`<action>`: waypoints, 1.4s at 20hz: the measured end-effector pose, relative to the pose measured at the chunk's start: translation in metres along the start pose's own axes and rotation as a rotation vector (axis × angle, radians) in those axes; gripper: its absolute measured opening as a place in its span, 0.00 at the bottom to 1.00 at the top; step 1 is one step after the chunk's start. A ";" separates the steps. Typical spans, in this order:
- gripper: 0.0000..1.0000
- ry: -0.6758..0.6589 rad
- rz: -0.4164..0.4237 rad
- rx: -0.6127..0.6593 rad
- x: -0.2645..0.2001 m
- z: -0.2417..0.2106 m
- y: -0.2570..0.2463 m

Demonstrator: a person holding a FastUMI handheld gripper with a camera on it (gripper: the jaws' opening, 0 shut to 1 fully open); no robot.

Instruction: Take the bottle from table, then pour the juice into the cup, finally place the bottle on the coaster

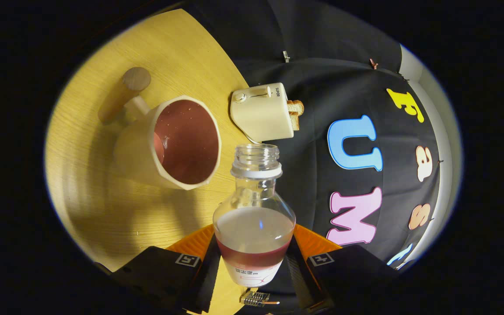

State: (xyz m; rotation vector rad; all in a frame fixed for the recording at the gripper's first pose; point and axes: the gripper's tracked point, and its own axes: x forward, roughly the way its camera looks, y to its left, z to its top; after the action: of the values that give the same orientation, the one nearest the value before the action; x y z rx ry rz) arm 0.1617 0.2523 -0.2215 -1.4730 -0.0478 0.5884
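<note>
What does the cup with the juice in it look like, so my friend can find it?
Start at the yellow wooden table. On it, beyond the gripper shut on the open bottle, sits a cream cup with dark red juice inside. Unlike the cream toaster beside it, it has a thick wooden stick handle.

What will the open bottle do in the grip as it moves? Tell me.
The bottle, clamped between the fingers, has no cap, so the juice could slosh out if tilted. It looks like clear, smooth plastic: probably light, a bit slippery, and likely to flex if squeezed.
</note>
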 end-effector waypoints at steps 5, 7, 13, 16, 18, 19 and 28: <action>0.75 -0.002 0.010 -0.096 0.004 -0.001 0.003; 0.75 -0.014 0.014 -0.128 0.005 0.001 0.005; 0.75 -0.029 0.007 -0.256 0.014 0.002 0.000; 0.75 -0.030 0.014 -0.291 0.017 0.000 -0.003; 0.75 -0.036 0.015 -0.309 0.017 0.000 -0.004; 0.75 -0.041 0.011 -0.322 0.018 0.000 -0.006; 0.75 -0.075 0.021 -0.411 0.024 0.011 -0.005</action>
State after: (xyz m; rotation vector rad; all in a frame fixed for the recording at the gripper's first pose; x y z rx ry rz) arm 0.1797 0.2720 -0.2234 -1.8501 -0.2224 0.6780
